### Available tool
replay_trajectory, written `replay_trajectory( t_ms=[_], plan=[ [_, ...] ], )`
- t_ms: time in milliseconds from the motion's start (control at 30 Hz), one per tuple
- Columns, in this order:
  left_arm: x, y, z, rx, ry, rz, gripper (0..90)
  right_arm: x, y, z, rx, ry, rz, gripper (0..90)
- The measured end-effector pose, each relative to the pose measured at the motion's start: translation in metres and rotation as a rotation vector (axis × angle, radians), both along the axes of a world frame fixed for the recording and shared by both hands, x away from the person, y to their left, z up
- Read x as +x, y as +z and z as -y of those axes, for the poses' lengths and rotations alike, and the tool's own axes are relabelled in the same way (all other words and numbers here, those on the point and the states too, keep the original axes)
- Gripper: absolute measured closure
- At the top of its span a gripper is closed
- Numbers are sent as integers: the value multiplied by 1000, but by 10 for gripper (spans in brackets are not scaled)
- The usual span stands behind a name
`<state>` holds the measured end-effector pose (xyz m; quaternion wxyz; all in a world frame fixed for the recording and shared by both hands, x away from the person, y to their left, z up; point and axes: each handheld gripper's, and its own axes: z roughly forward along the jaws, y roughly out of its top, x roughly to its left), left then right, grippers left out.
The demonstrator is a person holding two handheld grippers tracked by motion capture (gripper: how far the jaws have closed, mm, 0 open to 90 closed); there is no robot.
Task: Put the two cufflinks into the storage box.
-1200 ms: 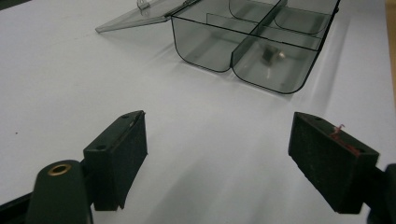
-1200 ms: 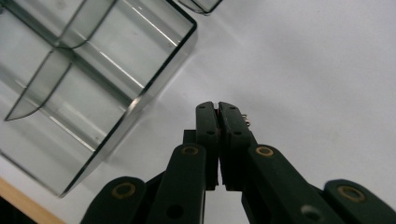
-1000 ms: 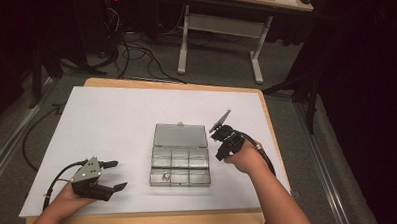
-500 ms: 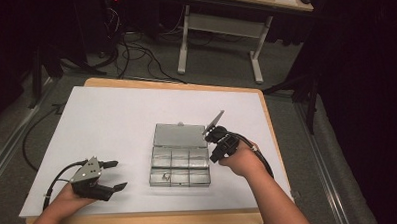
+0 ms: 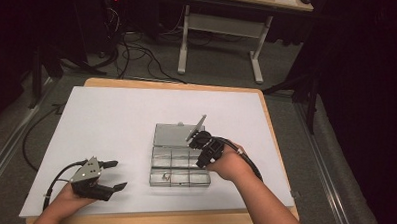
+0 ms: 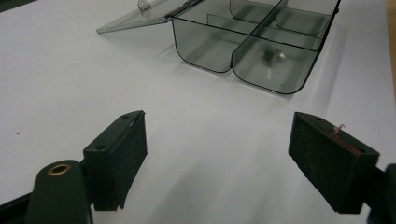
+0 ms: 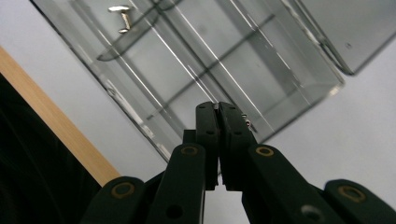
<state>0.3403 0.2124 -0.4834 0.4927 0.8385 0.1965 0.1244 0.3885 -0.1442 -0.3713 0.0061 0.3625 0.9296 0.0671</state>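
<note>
A clear plastic compartment box (image 5: 179, 178) lies mid-table with its lid (image 5: 173, 135) folded flat behind it. One small metal screw (image 5: 165, 177) rests in a front compartment; it is the same screw (image 6: 273, 55) and screw (image 7: 121, 16) in the two gripper views. My right gripper (image 5: 202, 159) hovers over the box's right compartments, and the right gripper (image 7: 218, 109) has its jaws pressed together. A tiny glint sits at their tip; I cannot tell what it is. My left gripper (image 5: 119, 174) rests at the front left, and the left gripper (image 6: 217, 154) is open and holds nothing.
The white sheet (image 5: 111, 120) covers a wooden table (image 5: 267, 119) whose edge shows at the right and back. Cables (image 5: 49, 185) trail from the left gripper off the front left. A metal-legged desk (image 5: 218, 26) stands on the floor beyond the table.
My right gripper has moved left from beside the box to above its right compartments, jaws still shut. The left gripper and the box have stayed put.
</note>
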Motion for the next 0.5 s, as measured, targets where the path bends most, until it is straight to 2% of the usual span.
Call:
replay_trajectory(
  t_ms=[300, 367, 500],
  plan=[
    [0, 0, 0, -2, -1, 1, 200, -4, -6, -27, 6, 60, -17, 887],
    [0, 0, 0, -2, -1, 1, 200, -5, -7, -31, 10, 54, -21, 887],
    [0, 0, 0, -2, 0, 1, 200, -7, -11, -45, 21, 99, -19, 887]
  ],
)
